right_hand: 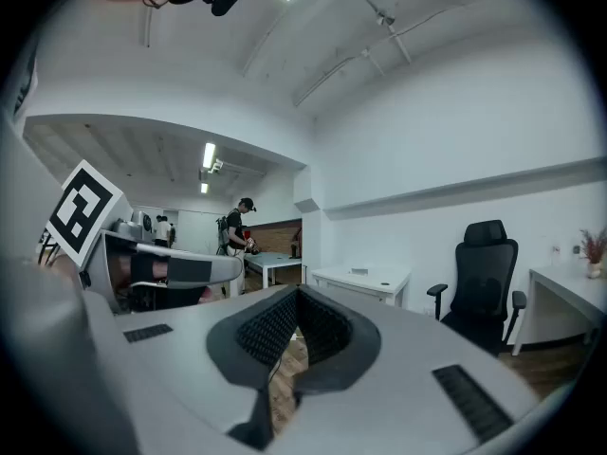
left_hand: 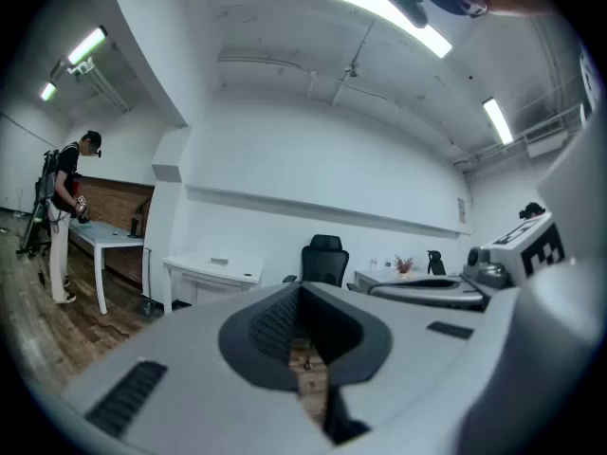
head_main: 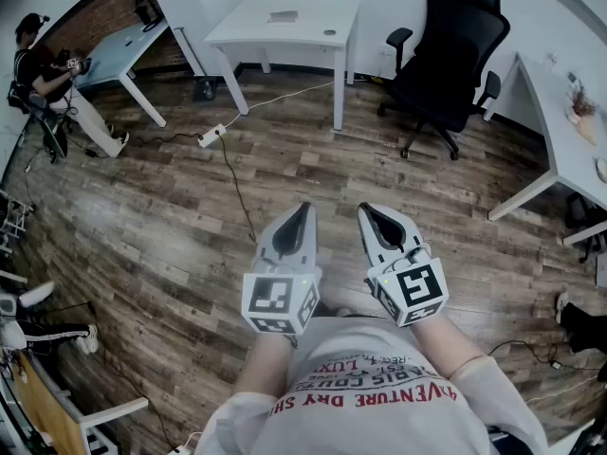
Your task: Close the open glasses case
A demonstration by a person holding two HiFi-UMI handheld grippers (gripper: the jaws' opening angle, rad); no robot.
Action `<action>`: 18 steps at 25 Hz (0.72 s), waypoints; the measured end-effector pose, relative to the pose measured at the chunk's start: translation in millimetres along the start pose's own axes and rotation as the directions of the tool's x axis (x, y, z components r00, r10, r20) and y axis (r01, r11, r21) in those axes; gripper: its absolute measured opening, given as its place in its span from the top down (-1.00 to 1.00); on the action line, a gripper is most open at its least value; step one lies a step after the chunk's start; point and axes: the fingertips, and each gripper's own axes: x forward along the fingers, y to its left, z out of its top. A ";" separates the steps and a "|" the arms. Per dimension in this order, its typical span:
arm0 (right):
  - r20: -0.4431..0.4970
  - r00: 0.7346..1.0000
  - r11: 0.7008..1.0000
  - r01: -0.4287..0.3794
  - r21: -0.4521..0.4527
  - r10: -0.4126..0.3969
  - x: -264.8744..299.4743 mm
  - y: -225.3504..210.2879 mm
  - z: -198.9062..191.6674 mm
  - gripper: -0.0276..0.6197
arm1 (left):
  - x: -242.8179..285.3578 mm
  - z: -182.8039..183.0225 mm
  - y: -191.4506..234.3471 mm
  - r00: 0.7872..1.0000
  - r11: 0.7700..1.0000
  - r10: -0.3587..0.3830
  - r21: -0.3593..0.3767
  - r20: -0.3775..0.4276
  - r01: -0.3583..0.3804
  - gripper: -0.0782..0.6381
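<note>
Left gripper point(head_main: 304, 207): pale grey moulded plastic, smooth and matte. Its two jaws are closed tip to tip with nothing between them. It is held level over the floor.
Left pads point(left_hand: 273, 325): black rubber with a fine ribbed grain. They line a drop-shaped hollow through which only floor planks show.
Right gripper point(head_main: 366, 209): the same grey shell, a tapering wedge. Its jaws are pressed fully together and it is empty. It sits just beside the left gripper, the two tips near each other.
Right pads point(right_hand: 261, 332): dark, knobbly rubber around the same hollow.
Marker cubes: boxy white blocks with black square patterns. One is at the rear of the left gripper point(head_main: 280, 301) and one at the rear of the right point(head_main: 417, 292).
Shirt point(head_main: 370, 391): soft light fabric with red printed lettering, at the lower edge of the head view.
Glasses case: no view shows it, so its place cannot be told.
Floor point(head_main: 161, 226): brown wood-grain planks, streaky and worn in look.
Power strip point(head_main: 211, 136): a white bar on the floor with a thin dark cable trailing from it.
White desk point(head_main: 285, 22): flat rectangular top on straight square legs, against the far wall.
Office chair point(head_main: 446, 55): black and high-backed, with armrests and a star base on castors.
Side table point(head_main: 555, 126): white top at the right edge with small items on it.
Another person point(head_main: 43, 64): dark top and light trousers, at a pale table by a brick wall.
Ceiling lights point(left_hand: 389, 12): long bright tubes on a plain white ceiling.
</note>
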 end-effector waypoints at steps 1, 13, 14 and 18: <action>-0.001 1.000 1.000 -0.002 -0.001 0.002 0.4 0.6 -0.7 0.88 | 0.4 -1.1 0.6 1.000 1.000 -0.001 -0.006 -0.001 0.001 0.79; -0.016 1.000 0.997 -0.023 0.069 0.024 13.8 -11.1 -8.3 0.88 | 20.5 -9.3 3.1 1.000 0.999 -0.015 -0.042 -0.027 0.014 0.79; -0.022 0.999 0.997 -0.021 0.078 0.023 15.9 -13.0 -10.5 0.88 | 22.5 -10.3 4.0 0.999 0.999 -0.015 -0.043 -0.031 0.014 0.79; -0.038 0.999 0.995 -0.019 0.103 0.023 34.1 -19.6 -13.7 0.88 | 32.3 -11.5 17.2 0.999 0.999 -0.008 -0.050 -0.043 0.006 0.79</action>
